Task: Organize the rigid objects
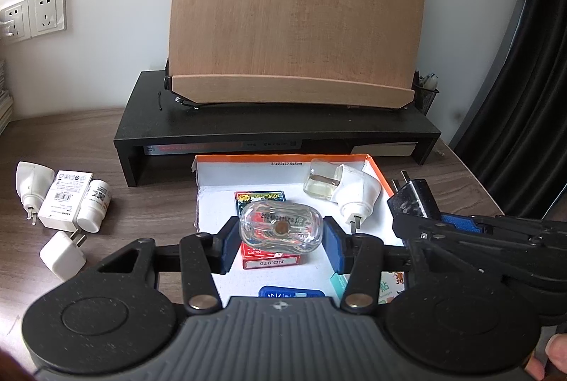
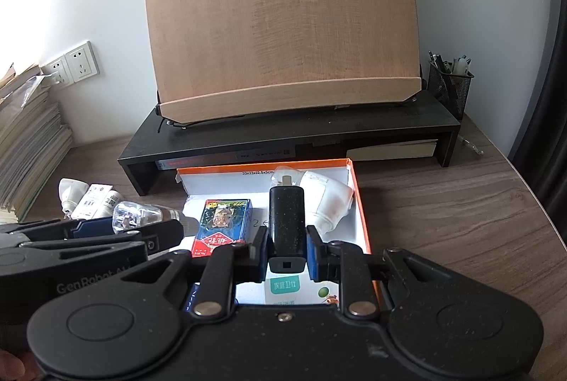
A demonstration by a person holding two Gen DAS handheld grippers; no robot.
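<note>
Your left gripper [image 1: 280, 244] has its jaws clamped on a clear glass bottle [image 1: 280, 227], held sideways between the blue pads so its thick oval base faces the camera (a small brownish spot shows through the middle, and a printed code runs across the glass). It hangs above the shallow box [image 1: 283, 165] with the orange rim and white inside, right over a red and blue card pack [image 1: 271, 260] lying flat on the box floor.

Your right gripper [image 2: 286, 248] has its jaws closed on a black charger [image 2: 286, 225], a speckled matte block with rounded corners, a square port on the near end and metal prongs at the far end. It too hangs over the box, between the card pack [image 2: 221, 225] and a white plug-in device [image 2: 326, 200] that lies at the box's far right corner with a vial of pale yellow liquid attached.

On the table [image 1: 141, 239] left of the box lie another white plug-in device [image 1: 30, 184], a white carton [image 1: 65, 198], a small white bottle [image 1: 94, 204] and a white charger [image 1: 63, 253].
</note>
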